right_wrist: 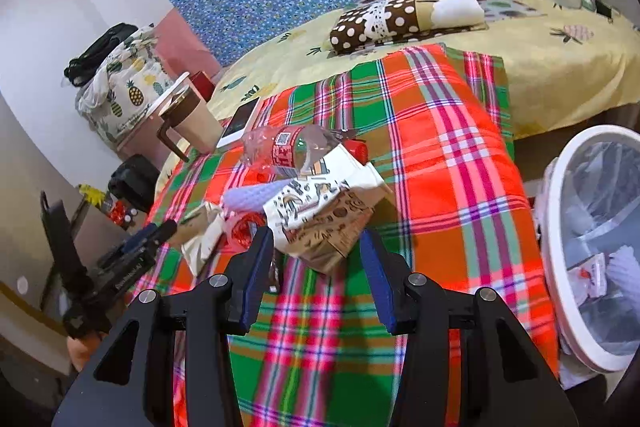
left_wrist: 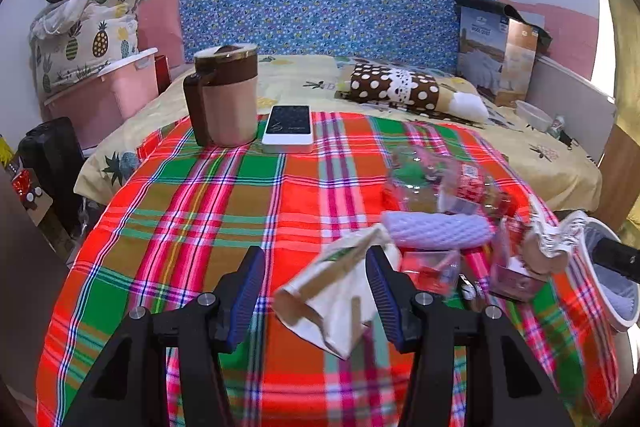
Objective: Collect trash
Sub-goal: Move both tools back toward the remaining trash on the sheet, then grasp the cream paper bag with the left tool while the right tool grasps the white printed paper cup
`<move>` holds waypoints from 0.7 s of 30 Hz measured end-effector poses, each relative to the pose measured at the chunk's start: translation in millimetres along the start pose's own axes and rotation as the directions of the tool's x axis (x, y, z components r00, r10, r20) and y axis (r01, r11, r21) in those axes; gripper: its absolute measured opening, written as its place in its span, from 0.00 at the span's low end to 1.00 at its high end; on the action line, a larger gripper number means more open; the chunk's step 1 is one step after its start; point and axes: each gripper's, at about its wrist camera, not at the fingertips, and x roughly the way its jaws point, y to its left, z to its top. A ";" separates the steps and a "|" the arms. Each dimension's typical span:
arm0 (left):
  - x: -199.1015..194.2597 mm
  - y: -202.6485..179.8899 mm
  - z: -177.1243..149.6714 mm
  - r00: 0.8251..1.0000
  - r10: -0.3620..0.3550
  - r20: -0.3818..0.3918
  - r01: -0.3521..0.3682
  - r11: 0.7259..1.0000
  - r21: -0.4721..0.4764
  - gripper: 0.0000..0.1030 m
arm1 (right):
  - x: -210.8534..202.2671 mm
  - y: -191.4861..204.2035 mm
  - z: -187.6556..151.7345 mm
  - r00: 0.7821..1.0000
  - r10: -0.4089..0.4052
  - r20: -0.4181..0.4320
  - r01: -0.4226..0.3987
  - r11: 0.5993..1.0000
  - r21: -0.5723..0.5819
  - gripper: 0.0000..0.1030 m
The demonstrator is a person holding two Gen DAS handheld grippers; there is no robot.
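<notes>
On the desk covered with a red, green and pink plaid cloth (left_wrist: 248,211), the trash lies in a loose heap toward the right side. The left tongs (left_wrist: 316,291) are released, their blue-padded fingers spread wide; a crumpled cream paper bag (left_wrist: 336,303) lies between them, its upper edge close against the right finger, though whether they touch cannot be told. Just beyond the bag sits a lilac ribbed foam sleeve (left_wrist: 436,230), and farther off a crushed clear plastic bottle (left_wrist: 432,179) with a red label. To the right of the sleeve are clear and red wrappers (left_wrist: 432,267) and a printed paper bag (left_wrist: 552,243) near the desk's right edge. The right tongs (right_wrist: 316,267) are also released, fingers apart, with the brown lower end of that printed paper bag (right_wrist: 320,219) lying between their tips, no pad clearly pressing on it. From the right wrist view, the bottle (right_wrist: 288,147) lies just beyond the printed bag and the foam sleeve (right_wrist: 248,197) to its left. A white trash bin (right_wrist: 560,211) lined with clear plastic stands off the desk's right edge, already holding some scraps. At the far left of the desk stand a brown-and-beige lidded mug (left_wrist: 224,95) and, just right of it, a white phone (left_wrist: 289,129). Beyond is a bed with a yellow pineapple sheet (left_wrist: 532,155).
</notes>
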 end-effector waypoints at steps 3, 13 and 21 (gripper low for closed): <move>12.9 5.2 0.0 1.000 -0.004 -0.026 0.004 1.000 0.001 0.51 | 6.1 -0.5 4.6 1.000 -0.001 -0.012 0.002 0.999 0.043 0.46; 32.9 7.8 -9.5 0.991 -0.089 -0.098 0.087 0.996 -0.025 0.43 | 20.9 -9.6 10.2 0.998 -0.019 -0.059 0.028 0.988 0.150 0.46; 23.0 -5.5 -17.9 0.990 -0.102 -0.099 0.102 0.995 -0.005 0.16 | 9.4 -6.9 11.5 0.999 -0.024 -0.029 0.027 0.996 0.084 0.17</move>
